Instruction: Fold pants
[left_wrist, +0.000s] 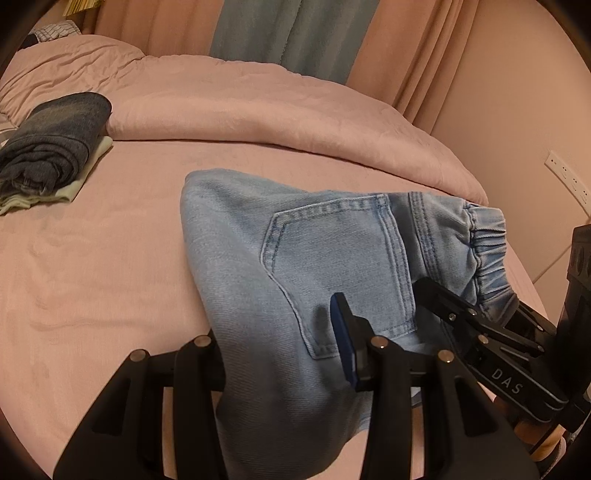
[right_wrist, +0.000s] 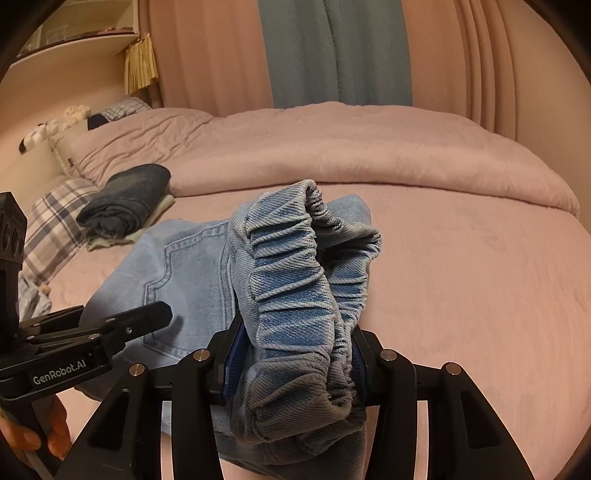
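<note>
Jaws of my right gripper (right_wrist: 295, 365) were clamped on the gathered elastic waistband (right_wrist: 295, 280) of the light blue pants (left_wrist: 295, 258), bunched thickly between the blue pads. Jaws of my left gripper (left_wrist: 280, 354) were clamped on the denim beside the back pocket (left_wrist: 332, 266); one pad (left_wrist: 343, 343) lay in sight, the other hidden under cloth. I held the pants partly lifted above the pink bed (left_wrist: 110, 258), their far end resting on the sheet. Well apart, near the pillows (right_wrist: 55, 218), lay a stack of folded dark clothes (left_wrist: 51, 151) beside a bunched pink duvet (left_wrist: 258, 107).
</note>
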